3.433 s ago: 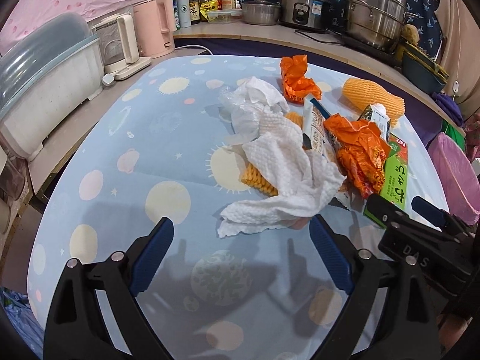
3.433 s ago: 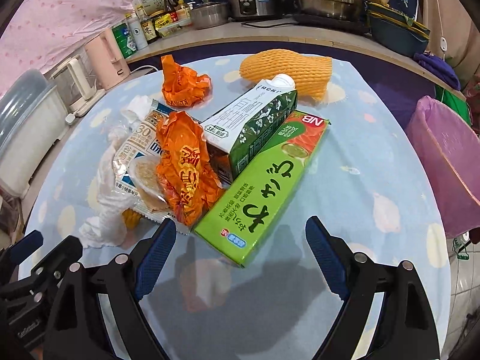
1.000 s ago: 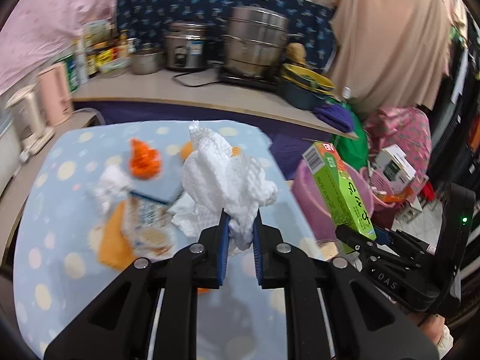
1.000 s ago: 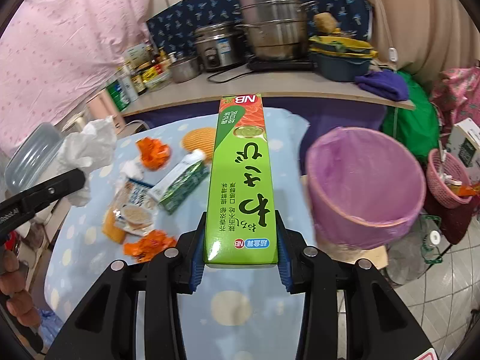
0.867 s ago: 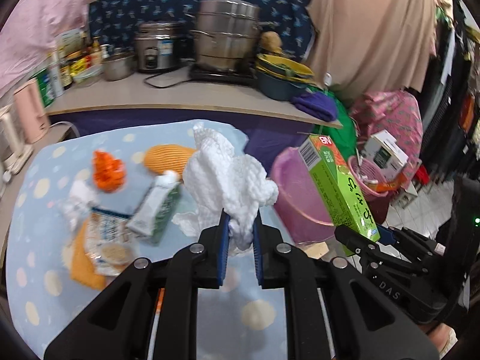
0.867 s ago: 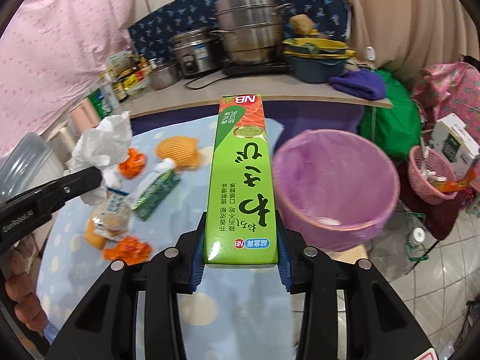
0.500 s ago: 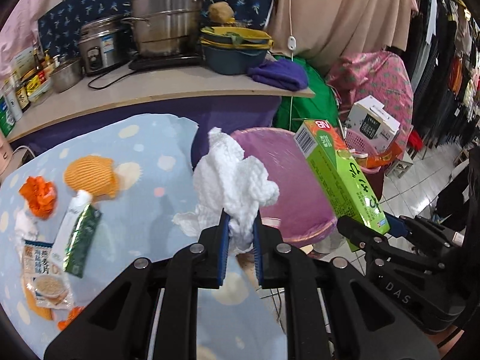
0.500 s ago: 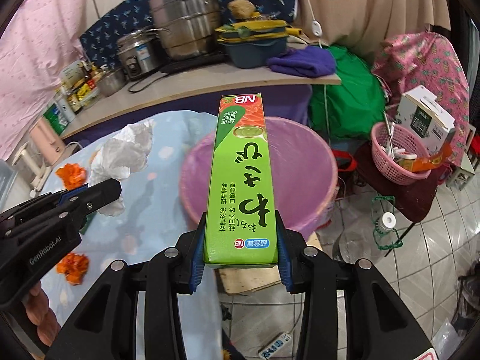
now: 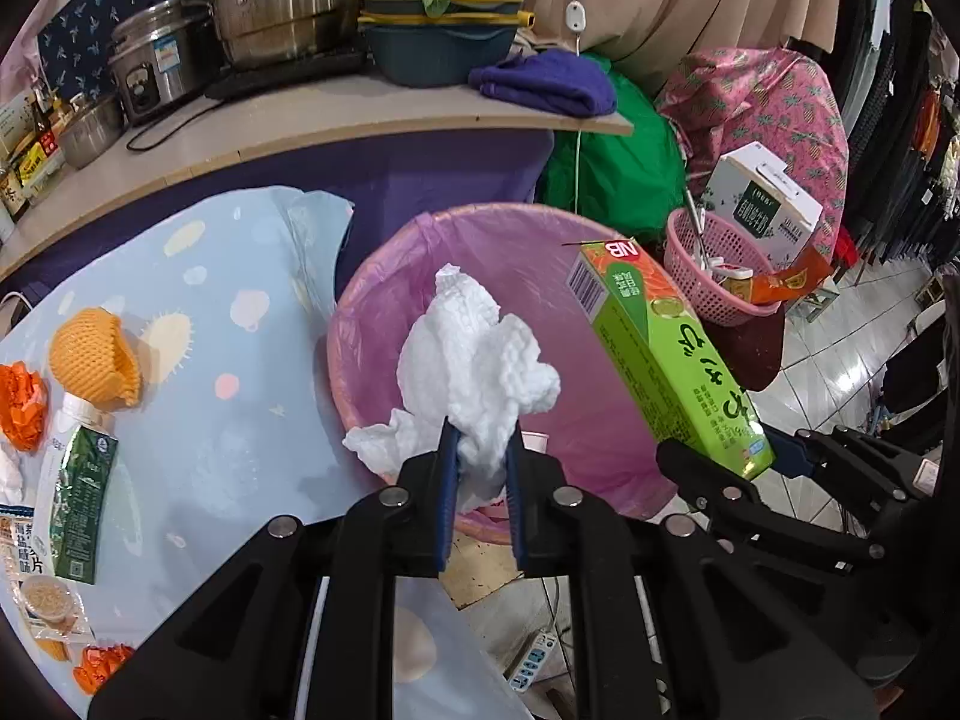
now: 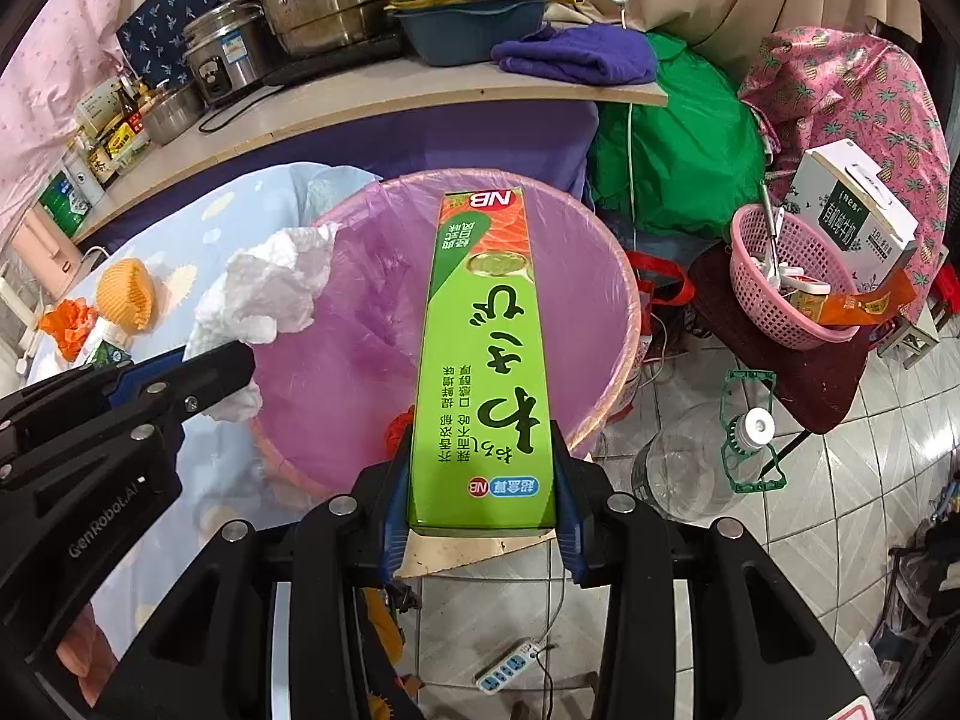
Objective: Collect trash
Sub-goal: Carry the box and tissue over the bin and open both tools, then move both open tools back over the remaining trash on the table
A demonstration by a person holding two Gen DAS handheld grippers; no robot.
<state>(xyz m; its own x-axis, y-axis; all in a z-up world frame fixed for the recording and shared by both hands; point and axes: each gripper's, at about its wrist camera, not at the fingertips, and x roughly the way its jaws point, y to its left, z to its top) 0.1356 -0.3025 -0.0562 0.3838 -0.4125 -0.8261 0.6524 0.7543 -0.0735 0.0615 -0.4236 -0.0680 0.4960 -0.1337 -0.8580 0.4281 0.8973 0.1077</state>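
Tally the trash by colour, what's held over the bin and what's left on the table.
White: 1, paper towel
Green: 2, box, carton
Orange: 2 wrappers
Yellow-orange: 1 foam net
Printed packet: 1
Total: 7

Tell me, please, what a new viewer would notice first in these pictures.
First the long green box, clamped in the right gripper above the pink-lined bin. Beside it the left gripper pinches a crumpled white paper towel over the same bin. More trash lies on the blue table.
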